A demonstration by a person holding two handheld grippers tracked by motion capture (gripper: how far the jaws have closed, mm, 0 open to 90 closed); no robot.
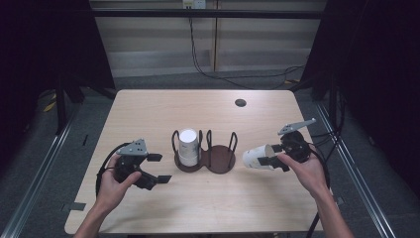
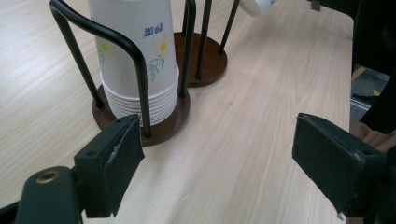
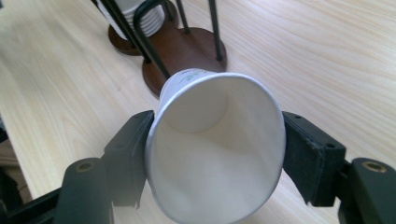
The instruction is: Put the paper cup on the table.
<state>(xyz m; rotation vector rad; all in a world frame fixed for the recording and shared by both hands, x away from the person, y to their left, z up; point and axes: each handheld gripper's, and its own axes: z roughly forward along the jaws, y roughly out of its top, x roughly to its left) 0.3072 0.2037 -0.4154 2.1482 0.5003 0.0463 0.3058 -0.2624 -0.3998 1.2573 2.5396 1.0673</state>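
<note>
So the right gripper [image 1: 271, 161] has its fingers pinching the paper cup [image 1: 257, 157] sideways, base aimed at 9 o'clock toward the holder's [image 1: 220, 159] empty ring, while the left gripper [image 1: 157, 168] sits spread on the desk.

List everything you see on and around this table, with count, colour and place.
Cup holder: one, dark brown base with two rings of black wire posts, table centre.
Stack of paper cups: one stack, white with flower print, upside down in the holder's left ring.
Single paper cup: one, white, on its side, gripped by the right gripper right of the holder.
Table: one, light wood.
Hole cover: one, dark, far right of the tabletop.
Cables: black, on the floor behind.
Left gripper: black, open, empty, left of the holder.
Right gripper: black, clamping the cup.
</note>
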